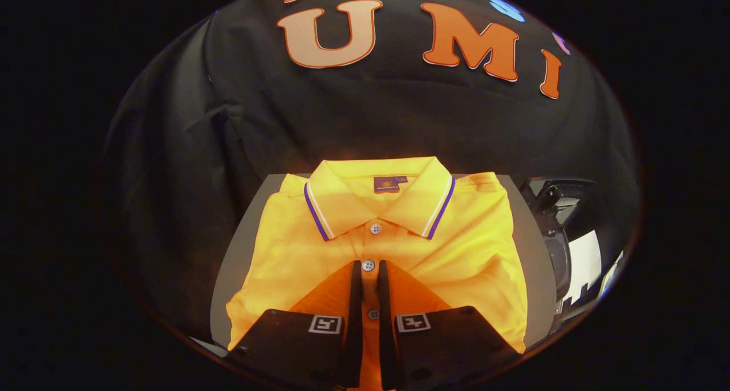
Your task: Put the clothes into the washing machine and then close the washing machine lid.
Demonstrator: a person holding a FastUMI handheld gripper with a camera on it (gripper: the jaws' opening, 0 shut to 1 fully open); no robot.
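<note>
A folded yellow shirt [399, 248] is laid flat on a grey table [242, 248], collar away from the gripper [368, 268]. The fingers are held nearly together over the shirt's button placket, a narrow strip of cloth seen between them; whether the cloth is pinched cannot be told. A dark machine [562, 231] is seen beside the table to the right; its inside cannot be made out.

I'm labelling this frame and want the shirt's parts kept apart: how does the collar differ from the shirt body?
The collar has purple and white edge stripes; the shirt body is plain. The collar lies beyond the tool; the body spreads beneath its nearly closed fingers, on the grey surface. Both are yellow-orange.
</note>
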